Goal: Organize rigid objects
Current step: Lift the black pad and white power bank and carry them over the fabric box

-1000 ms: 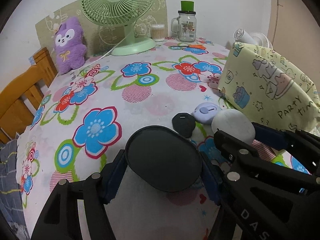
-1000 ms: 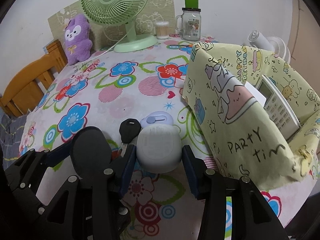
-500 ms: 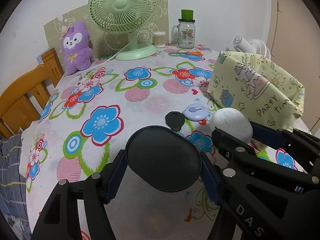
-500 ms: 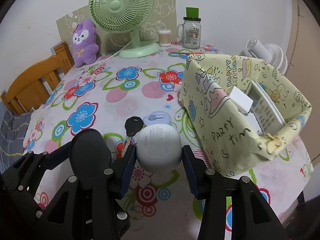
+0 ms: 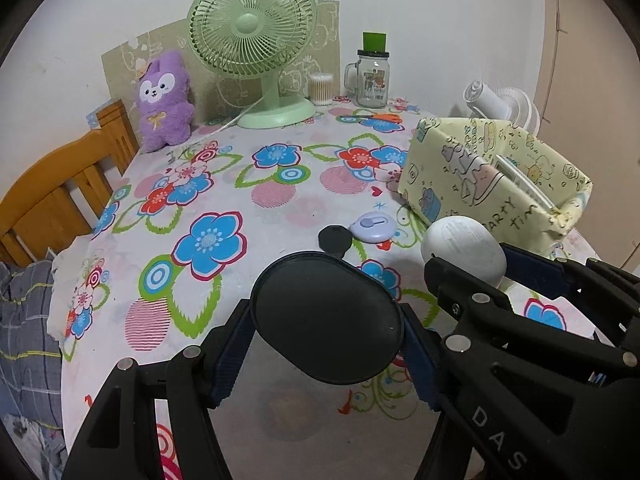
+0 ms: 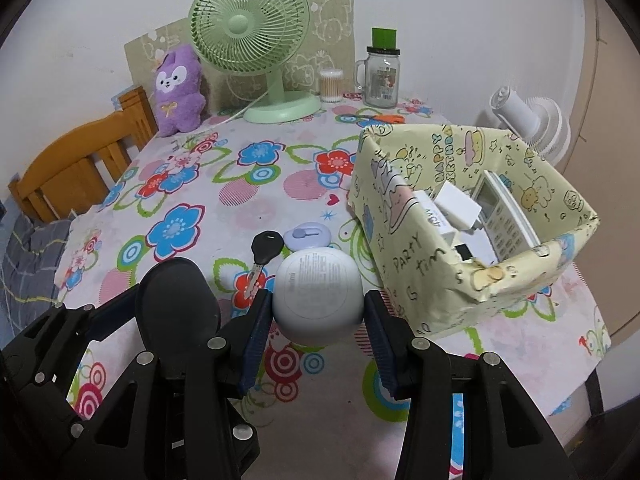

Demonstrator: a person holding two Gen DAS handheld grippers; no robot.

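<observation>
Two items lifted: we hold a black case (image 5: 326,318) in the left hand-held gripper (image 5: 326,334), a white case (image 6: 318,294) in the right (image 6: 318,312), both risen off the counter (image 5: 276,200), box (image 6: 404,256) nearer.

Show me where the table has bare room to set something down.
Widest free patch: the tablecloth between the purple plush, green fan and black key. A smaller strip lies between the fan's base and the yellow box. Crowded: beside the box's near corner, where the key and lilac disc lie.
</observation>
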